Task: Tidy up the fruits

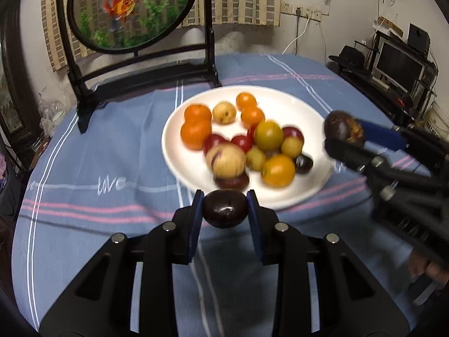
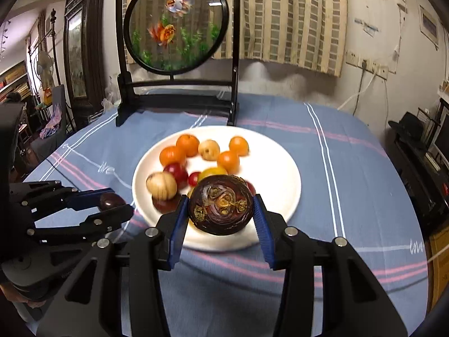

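A white plate (image 1: 294, 101) (image 2: 280, 168) on the blue striped cloth holds several fruits: oranges (image 1: 196, 129), a pale striped fruit (image 1: 226, 160), yellow ones (image 1: 268, 134) and small red ones. My left gripper (image 1: 225, 209) is shut on a small dark purple fruit (image 1: 225, 208) just above the plate's near rim; in the right wrist view that gripper (image 2: 112, 202) sits left of the plate. My right gripper (image 2: 221, 207) is shut on a dark round mangosteen (image 2: 221, 205), lifted over the plate's near side. It shows again (image 1: 343, 127) at the plate's right edge.
A round painted fish screen (image 1: 132, 8) (image 2: 176, 25) on a black stand rises at the table's far side, behind the plate. A black desk with a monitor (image 1: 398, 67) lies beyond the right table edge. A hand (image 1: 429, 269) grips the right tool.
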Action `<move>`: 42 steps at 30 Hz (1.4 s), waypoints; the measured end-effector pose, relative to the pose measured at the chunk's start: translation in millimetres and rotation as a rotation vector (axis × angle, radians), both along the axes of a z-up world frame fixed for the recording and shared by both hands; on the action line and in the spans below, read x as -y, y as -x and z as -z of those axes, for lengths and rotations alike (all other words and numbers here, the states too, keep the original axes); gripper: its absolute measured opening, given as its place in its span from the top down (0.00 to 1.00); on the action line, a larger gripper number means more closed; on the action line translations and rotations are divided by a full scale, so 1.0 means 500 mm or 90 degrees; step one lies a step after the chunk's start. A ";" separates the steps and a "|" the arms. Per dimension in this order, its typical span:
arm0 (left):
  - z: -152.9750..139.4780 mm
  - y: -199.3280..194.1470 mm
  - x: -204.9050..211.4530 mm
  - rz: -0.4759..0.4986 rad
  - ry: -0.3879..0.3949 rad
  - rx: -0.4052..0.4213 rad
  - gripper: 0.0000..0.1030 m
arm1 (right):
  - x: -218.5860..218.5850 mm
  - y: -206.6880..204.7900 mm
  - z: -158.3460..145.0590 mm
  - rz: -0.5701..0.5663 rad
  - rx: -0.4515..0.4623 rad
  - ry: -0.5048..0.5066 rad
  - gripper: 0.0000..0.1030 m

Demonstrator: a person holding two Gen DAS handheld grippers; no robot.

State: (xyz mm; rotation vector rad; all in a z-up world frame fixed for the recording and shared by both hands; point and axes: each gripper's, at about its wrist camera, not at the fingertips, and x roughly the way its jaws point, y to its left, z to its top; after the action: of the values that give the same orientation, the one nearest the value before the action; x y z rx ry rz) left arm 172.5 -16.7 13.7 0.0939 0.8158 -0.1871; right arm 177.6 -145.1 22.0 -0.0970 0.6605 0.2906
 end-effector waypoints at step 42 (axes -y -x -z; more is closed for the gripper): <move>-0.037 0.070 -0.015 -0.075 0.054 0.007 0.12 | 0.023 0.121 0.021 0.028 -0.018 0.002 0.39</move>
State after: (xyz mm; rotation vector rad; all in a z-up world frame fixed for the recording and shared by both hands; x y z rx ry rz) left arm 137.8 -9.3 32.3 -0.0331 0.7991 -0.1099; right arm 117.2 -156.5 11.3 -0.0820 0.6903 0.2495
